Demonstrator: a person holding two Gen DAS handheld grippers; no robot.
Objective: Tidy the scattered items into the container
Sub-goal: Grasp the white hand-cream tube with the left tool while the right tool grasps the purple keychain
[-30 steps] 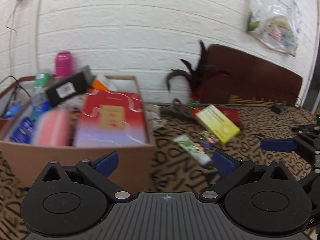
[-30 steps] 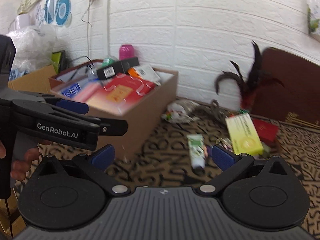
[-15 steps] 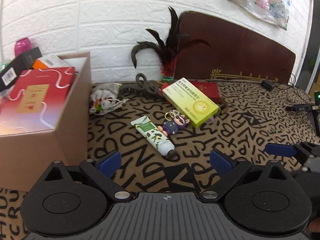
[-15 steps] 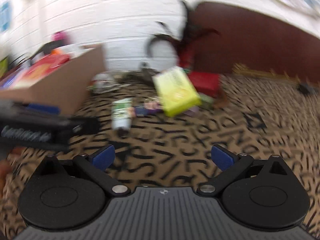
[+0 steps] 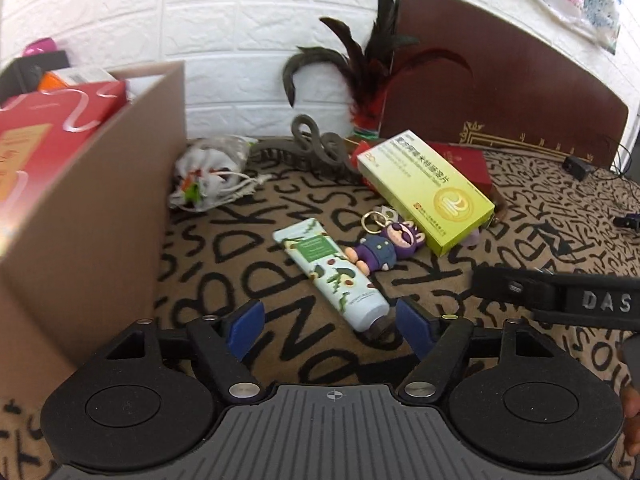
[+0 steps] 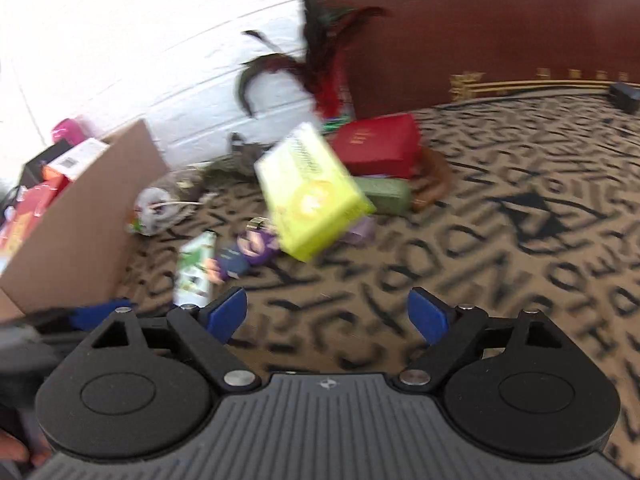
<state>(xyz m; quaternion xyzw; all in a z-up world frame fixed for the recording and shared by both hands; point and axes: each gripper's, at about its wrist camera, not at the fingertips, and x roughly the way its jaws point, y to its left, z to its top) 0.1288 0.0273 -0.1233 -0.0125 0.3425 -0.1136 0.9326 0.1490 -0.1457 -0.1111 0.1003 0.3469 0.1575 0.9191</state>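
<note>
- We held our left gripper (image 5: 330, 320) low over the letter-patterned cloth (image 5: 248, 276), its blue pads spread but drawing together, with nothing pressed between them.
- The capped end of the green-and-white tube (image 5: 332, 276) lay just inside the right pad, without touching either pad as far as we could tell.
- A purple figure keychain (image 5: 380, 250) lay touching the tube's right side, and the yellow-green box (image 5: 424, 192) sat tilted just behind it, propped on a red box (image 5: 464, 164).
- The cardboard container (image 5: 100, 208) stood at the left, already filled; a red carton (image 5: 44, 120) leaned at its top.
- A white drawstring pouch (image 5: 208, 176) lay beside the container's wall, and dark feathers (image 5: 368, 56) stood against the white brick wall behind.
- Our right gripper (image 6: 326, 312) also had its jaws apart and closing over bare cloth, nothing between them.
- In that blurred view the yellow-green box (image 6: 312, 192) lay ahead of it, well apart, with the tube (image 6: 194, 272) off to the left.
</note>
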